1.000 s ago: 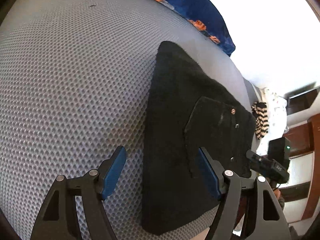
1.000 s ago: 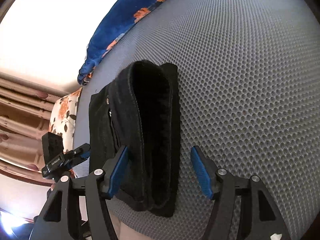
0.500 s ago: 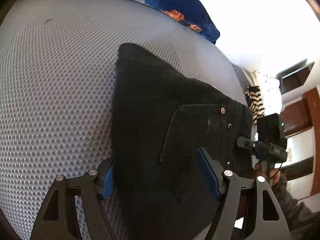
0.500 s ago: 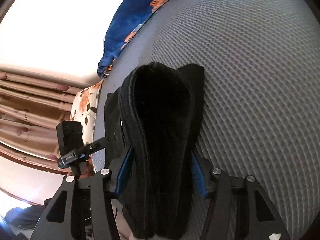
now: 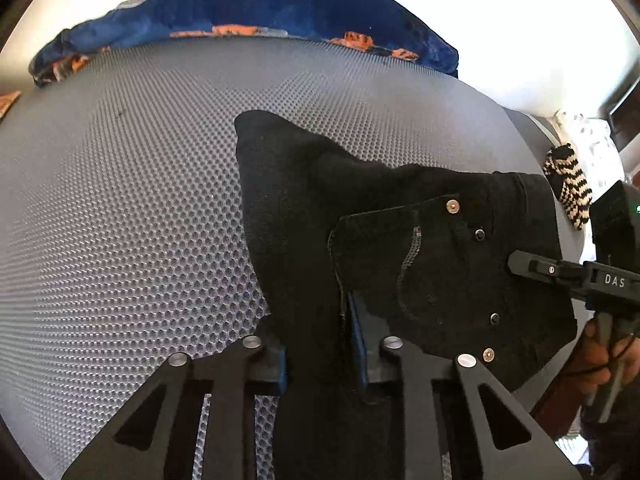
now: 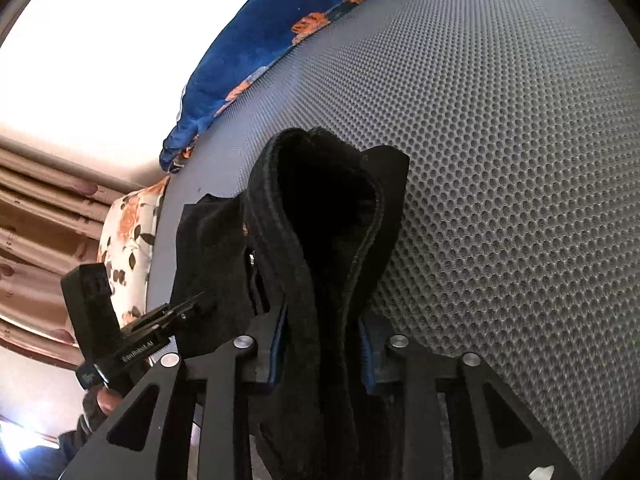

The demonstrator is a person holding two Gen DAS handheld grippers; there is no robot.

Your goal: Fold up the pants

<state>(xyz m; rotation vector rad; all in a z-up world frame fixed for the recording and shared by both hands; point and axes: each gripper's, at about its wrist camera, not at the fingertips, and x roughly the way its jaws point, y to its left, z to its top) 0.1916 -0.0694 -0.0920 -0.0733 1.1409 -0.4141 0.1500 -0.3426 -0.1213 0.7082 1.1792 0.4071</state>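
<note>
The grey honeycomb-mesh surface point(image 5: 120, 220) fills most of both wrist views and carries everything else. A blue floral cloth point(image 5: 248, 12) lies along its far edge.

The black pants point(image 5: 304, 208) rest on the mesh in a folded stack, near the edge closest to the person. In the left wrist view the back pocket point(image 5: 424, 264), with its metal rivets, faces up on the top layer. In the right wrist view the thick folded edge point(image 6: 328, 216) of the stack bulges upward between the fingers, layers visible one over another.

The left gripper point(image 5: 320, 356) is pressed together on the pants: fabric fills the gap between its blue pads point(image 5: 356, 336), and the near edge of the stack is pinched. The right gripper point(image 6: 320, 344) likewise clamps the pants, its blue pads point(image 6: 278, 336) closed against both sides of the folded bundle.

A striped black-and-cream item point(image 5: 568, 184) lies beyond the far side of the mesh. A floral cream cloth point(image 6: 128, 232) sits past the surface edge, with brown curtains point(image 6: 36, 216) behind it.
</note>
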